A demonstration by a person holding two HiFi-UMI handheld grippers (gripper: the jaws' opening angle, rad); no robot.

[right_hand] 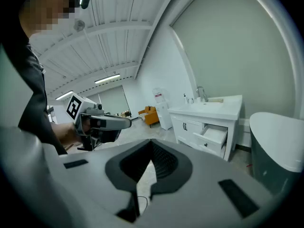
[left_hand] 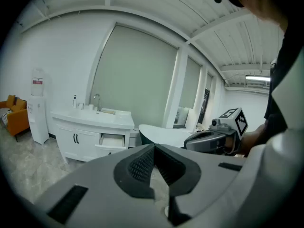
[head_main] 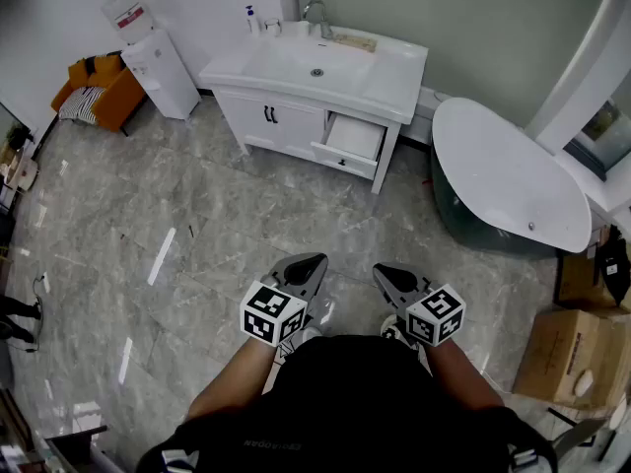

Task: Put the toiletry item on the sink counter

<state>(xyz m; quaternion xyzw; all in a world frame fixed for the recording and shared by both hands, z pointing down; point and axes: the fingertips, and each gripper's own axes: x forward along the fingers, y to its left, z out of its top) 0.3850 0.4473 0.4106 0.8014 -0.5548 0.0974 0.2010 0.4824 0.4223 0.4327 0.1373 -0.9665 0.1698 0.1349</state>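
A grey marbled floor carries a white vanity with one drawer pulled open, a water dispenser and an orange armchair to its left, and a dark-sided bathtub and cardboard boxes to its right. The sink counter holds little: a pump bottle at its back left corner and a flat tan item just beside the faucet.

head view looks steeply down from above the person, sink far off at 12 o'clock. both gripper views face forward toward it from well back; all three share sink and tub.
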